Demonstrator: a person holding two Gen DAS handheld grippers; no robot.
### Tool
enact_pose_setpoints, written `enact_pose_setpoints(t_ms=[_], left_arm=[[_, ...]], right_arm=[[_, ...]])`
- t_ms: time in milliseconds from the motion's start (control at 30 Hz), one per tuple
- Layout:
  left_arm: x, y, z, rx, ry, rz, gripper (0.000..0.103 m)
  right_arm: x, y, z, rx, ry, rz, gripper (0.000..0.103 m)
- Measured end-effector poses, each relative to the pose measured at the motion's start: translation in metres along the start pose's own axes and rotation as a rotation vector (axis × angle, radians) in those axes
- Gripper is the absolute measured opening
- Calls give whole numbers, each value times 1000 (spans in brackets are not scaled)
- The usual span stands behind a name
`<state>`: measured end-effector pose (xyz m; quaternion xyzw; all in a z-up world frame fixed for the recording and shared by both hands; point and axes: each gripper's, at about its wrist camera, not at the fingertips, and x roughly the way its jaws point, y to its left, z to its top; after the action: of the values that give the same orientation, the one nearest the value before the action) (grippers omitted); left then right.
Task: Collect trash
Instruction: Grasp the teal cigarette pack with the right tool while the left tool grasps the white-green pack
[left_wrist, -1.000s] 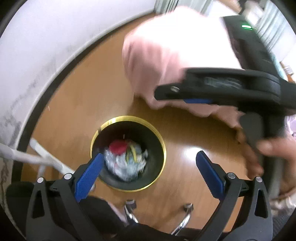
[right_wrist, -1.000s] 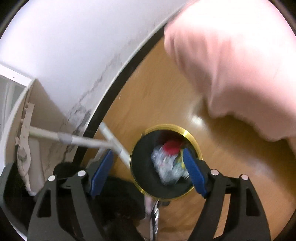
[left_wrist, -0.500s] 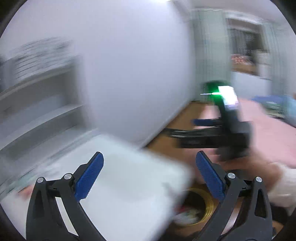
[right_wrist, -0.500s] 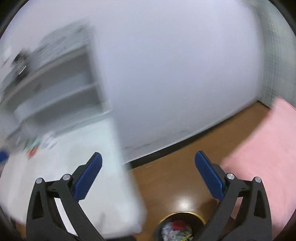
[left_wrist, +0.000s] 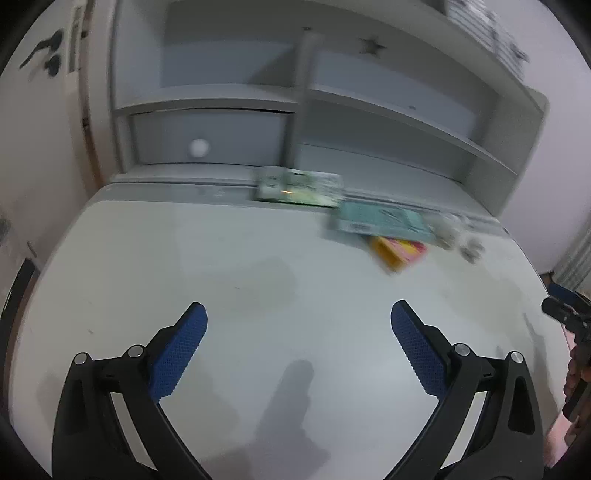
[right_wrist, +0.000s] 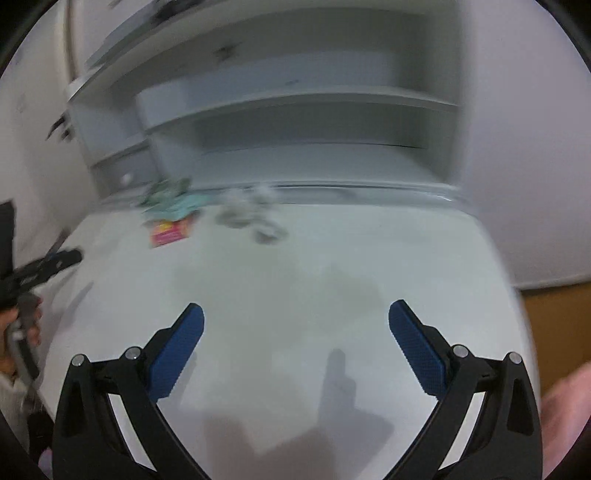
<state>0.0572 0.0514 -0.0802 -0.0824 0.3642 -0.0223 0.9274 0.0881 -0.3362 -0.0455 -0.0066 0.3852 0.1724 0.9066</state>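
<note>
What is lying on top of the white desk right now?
On the white desk, near its back edge: a green printed packet, a teal packet partly covering a yellow-and-pink wrapper, and crumpled clear wrappers. Blur hides their labels. What the teal packet covers cannot be seen.

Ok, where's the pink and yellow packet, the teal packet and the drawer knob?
pink and yellow packet (right_wrist: 170, 232), right wrist view, pink face.
teal packet (left_wrist: 384, 220), left wrist view, top face.
drawer knob (left_wrist: 199, 148), left wrist view, round front.
</note>
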Motion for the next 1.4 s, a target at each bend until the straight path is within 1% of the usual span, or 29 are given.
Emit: enact_pose_setpoints(t_ms=[67, 133, 200, 267, 300, 367, 433, 500, 533, 567, 600, 633, 667, 733, 767, 800, 833, 867, 933, 1000, 1100, 1167, 1233, 1300, 1333, 1400], left_arm=[[7, 6, 6, -7, 10, -9, 97], [15, 7, 13, 0, 27, -12, 97], [25, 18, 19, 5, 69, -30, 97], [26, 23, 17, 21, 117, -45, 97], [26, 28, 18, 36, 132, -45, 97], [25, 39, 21, 65, 150, -21, 97], [24, 52, 28, 76, 166, -10, 97], [25, 63, 39, 76, 178, -15, 97], [30, 67, 44, 87, 191, -17, 97], [36, 70, 50, 107, 208, -12, 97], [41, 71, 54, 125, 215, -2, 97], [48, 71, 59, 142, 218, 9, 97], [55, 70, 64, 152, 224, 8, 97], [68, 65, 72, 161, 233, -17, 97], [73, 61, 75, 168, 234, -26, 97], [81, 54, 80, 182, 234, -37, 97], [86, 49, 83, 191, 231, -44, 97], [91, 43, 86, 198, 228, -51, 97], [104, 32, 93, 196, 230, -69, 97], [115, 22, 99, 170, 229, -86, 97], [129, 11, 104, 126, 231, -102, 97], [138, 1, 107, 122, 238, -106, 97], [145, -6, 109, 130, 248, -91, 97], [149, -8, 113, 118, 250, -76, 97], [149, -8, 113, 107, 253, -81, 97], [149, -7, 112, 108, 258, -74, 97]], right_arm=[[19, 24, 21, -76, 32, 71, 97], [41, 52, 46, -162, 60, 122, 97], [61, 75, 67, -225, 79, 159, 97], [89, 100, 89, -270, 124, 205, 97], [100, 109, 97, -290, 144, 218, 97], [124, 129, 111, -365, 185, 230, 97], [144, 143, 118, -447, 223, 226, 97], [160, 150, 121, -489, 271, 230, 97], [170, 153, 122, -516, 296, 215, 97], [178, 154, 123, -531, 306, 202, 95], [185, 153, 126, -539, 316, 192, 90], [190, 151, 128, -532, 324, 190, 80], [194, 149, 129, -503, 339, 213, 74], [195, 146, 131, -463, 358, 247, 62], [193, 145, 131, -457, 358, 257, 40], [190, 144, 131, -452, 355, 273, 31], [187, 142, 131, -443, 355, 275, 23], [182, 140, 130, -431, 358, 279, 20], [176, 136, 125, -419, 355, 282, 20], [165, 126, 121, -395, 336, 278, 20], [138, 108, 117, -338, 275, 286, 20], [129, 99, 115, -318, 248, 281, 20], [125, 95, 112, -318, 237, 272, 20], [124, 95, 111, -310, 233, 294, 20], [125, 97, 113, -308, 230, 304, 20], [130, 103, 114, -327, 231, 318, 21]])
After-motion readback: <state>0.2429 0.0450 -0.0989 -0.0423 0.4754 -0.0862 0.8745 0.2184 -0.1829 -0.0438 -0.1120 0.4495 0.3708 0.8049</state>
